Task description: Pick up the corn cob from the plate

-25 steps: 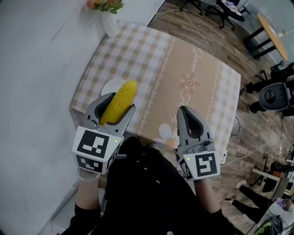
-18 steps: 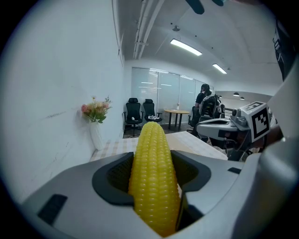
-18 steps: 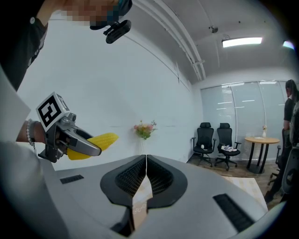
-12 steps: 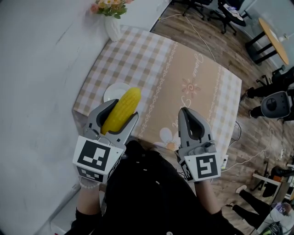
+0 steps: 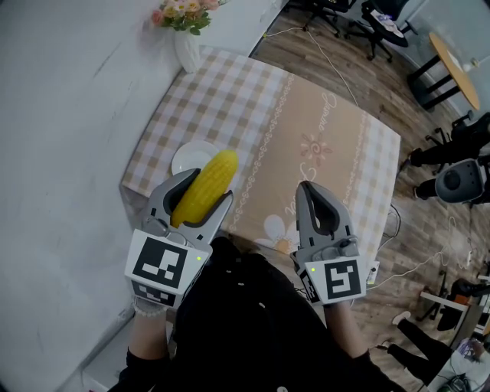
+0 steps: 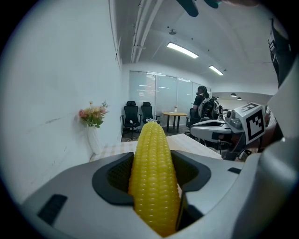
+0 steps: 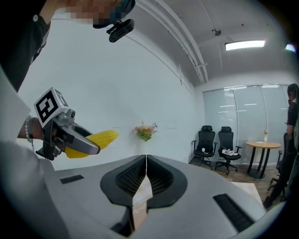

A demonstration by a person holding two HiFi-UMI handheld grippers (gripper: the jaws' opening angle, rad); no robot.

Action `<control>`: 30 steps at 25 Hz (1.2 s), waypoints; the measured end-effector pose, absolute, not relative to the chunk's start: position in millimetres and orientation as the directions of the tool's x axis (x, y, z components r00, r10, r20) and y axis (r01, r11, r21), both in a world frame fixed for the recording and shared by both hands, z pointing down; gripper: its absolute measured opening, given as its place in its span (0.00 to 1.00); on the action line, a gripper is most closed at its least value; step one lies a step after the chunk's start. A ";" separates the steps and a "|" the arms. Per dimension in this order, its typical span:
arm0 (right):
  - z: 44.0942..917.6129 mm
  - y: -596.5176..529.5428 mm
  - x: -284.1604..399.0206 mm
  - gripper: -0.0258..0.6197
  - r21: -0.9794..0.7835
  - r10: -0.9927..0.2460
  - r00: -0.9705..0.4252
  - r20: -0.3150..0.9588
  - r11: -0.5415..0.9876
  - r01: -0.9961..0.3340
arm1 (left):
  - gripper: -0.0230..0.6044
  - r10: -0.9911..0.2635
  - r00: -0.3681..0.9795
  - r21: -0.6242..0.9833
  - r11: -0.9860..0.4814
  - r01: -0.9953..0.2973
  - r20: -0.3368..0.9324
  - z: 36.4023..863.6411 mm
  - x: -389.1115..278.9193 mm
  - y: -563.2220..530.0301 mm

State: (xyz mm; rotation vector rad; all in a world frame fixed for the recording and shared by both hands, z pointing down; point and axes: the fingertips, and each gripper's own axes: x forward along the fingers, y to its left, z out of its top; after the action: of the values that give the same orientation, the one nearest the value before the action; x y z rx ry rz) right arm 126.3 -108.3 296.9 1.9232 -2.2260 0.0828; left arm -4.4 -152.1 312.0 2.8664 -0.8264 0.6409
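Observation:
A yellow corn cob is held up off the table, my left gripper shut on it. Its tip sticks out past the jaws in the left gripper view, where the corn cob fills the middle. The white plate lies bare on the table near the left edge, below the cob. My right gripper hangs over the table's near edge, shut with nothing in it. From the right gripper view the corn cob and left gripper show at the left.
The table has a checked and floral cloth. A white vase with flowers stands at its far left corner by the wall. Office chairs and a round table stand on the wooden floor beyond.
The view has shifted slightly, so more of the plate shows beneath the corn. Both grippers keep about the same pose and the corn stays gripped.

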 end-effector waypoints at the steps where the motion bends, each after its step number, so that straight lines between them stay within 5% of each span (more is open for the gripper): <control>1: 296.6 -107.8 126.0 0.10 0.089 -0.973 -0.135 0.186 0.154 -0.984 | 0.44 -0.489 0.766 -0.029 -0.850 -0.527 0.417 311.5 -4.3 -151.7; 30: 294.6 -107.7 115.8 0.10 0.112 -0.969 -0.158 0.190 0.181 -0.977 | 0.44 -0.478 0.775 -0.045 -0.861 -0.507 0.414 310.3 -2.6 -149.2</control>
State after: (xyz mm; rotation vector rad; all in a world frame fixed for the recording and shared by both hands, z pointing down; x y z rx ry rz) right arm 115.8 -107.7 294.6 1.8800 -2.2363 0.0534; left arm -2.6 -149.2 310.3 2.8940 -0.8040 0.6466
